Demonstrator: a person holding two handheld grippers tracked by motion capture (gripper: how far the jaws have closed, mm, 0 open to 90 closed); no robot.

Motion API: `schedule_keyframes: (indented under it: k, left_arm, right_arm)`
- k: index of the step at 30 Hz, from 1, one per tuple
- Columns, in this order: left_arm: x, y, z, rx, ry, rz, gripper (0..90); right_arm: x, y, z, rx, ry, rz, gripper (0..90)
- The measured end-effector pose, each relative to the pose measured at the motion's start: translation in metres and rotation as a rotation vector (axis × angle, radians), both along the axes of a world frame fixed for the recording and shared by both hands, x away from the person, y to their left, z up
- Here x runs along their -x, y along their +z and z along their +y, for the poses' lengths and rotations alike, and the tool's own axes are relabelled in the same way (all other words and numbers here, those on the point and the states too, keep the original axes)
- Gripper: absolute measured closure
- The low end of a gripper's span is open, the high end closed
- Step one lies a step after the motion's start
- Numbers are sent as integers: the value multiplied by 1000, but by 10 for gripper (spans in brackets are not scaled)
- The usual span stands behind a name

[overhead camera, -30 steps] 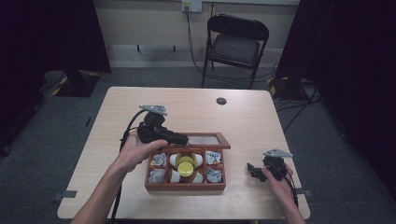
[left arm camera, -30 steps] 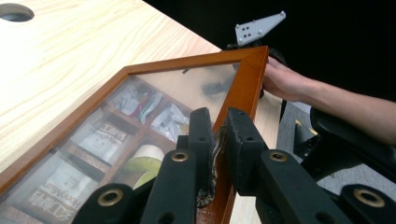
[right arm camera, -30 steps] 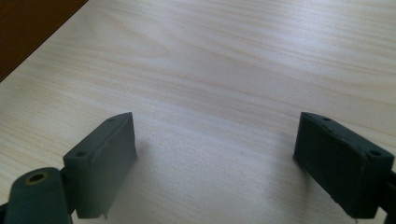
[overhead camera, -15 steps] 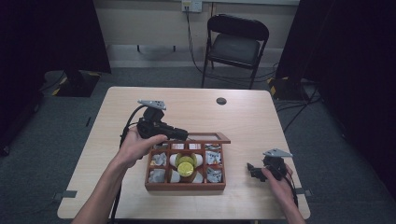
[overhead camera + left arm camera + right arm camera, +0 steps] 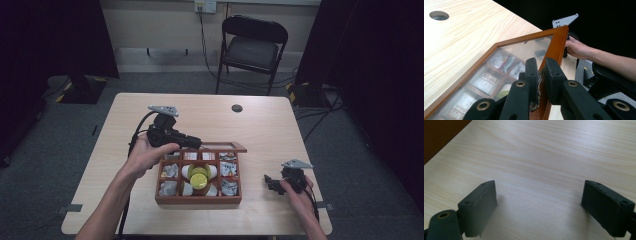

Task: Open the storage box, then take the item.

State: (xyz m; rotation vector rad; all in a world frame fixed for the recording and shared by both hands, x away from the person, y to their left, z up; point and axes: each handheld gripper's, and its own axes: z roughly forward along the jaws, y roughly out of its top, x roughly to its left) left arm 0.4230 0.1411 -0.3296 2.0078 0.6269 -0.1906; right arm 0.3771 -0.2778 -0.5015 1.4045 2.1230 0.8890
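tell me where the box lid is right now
In the high view the lid stands raised along the wooden box's far edge, pinched by the left gripper.

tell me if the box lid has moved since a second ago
Yes. The lid, gripped at its frame by the left gripper, has swung up and back from the box, which stays put on the table.

A: Box (image 5: 198,199) — reddish-brown wood, smooth, satin sheen. Its lid (image 5: 555,47), at the box's 12 o'clock edge?

B: Same wood frame around a clear glossy pane. Table (image 5: 260,125) — pale wood-grain top, matt.

A: Left gripper (image 5: 541,75)?

B: Black matt pads, brass-coloured rivets. Right gripper (image 5: 539,207) — dull grey pads, slightly rough.
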Motion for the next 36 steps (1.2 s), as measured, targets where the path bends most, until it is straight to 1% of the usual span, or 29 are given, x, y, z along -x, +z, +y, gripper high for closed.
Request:
schedule_keyframes:
  k: [2,5,7,8,9,12,15,17,20,21,22,24,27,29,31,36]
  left_arm:
    - [0,0,0,0,4,-4,814]
    - [-1,1,0,7,8,-2,814]
    - [-1,1,1,8,13,-3,815]
    - [-1,1,1,9,14,-1,814]
    - [-2,2,0,5,11,-1,814]
    - [-2,2,0,4,14,-1,814]
    - [-2,2,0,4,14,-2,814]
    - [-2,2,1,5,11,-1,814]
    - [-3,1,1,13,9,9,814]
    - [-3,1,1,12,10,6,814]
    - [-3,1,1,11,9,5,814]
    - [-3,1,1,12,8,3,814]
    - [-2,1,1,13,12,5,814]
    - [-2,2,1,9,9,2,814]
    - [-2,3,0,6,18,-1,814]
    - [-3,3,0,8,22,0,814]
  right_arm:
    - [1,1,0,1,6,6,122]
    - [3,3,0,-12,16,33,137]
    - [4,5,-2,-53,2,45,142]
    - [5,6,-2,-74,8,53,142]
    - [6,8,-2,-76,17,50,143]
    - [9,12,2,-88,49,33,145]
    - [12,18,6,-100,79,-4,147]
    - [14,21,10,-104,95,-14,149]
    - [18,27,17,-119,126,-47,151]
    - [18,28,19,-120,132,-53,154]
    - [19,30,21,-130,147,-57,160]
    - [21,32,25,-127,163,-63,170]
    - [25,38,31,-143,191,-81,186]
    - [26,42,35,-159,204,-85,191]
    - [28,45,38,-175,215,-84,204]
    - [31,52,50,-205,256,-110,242]
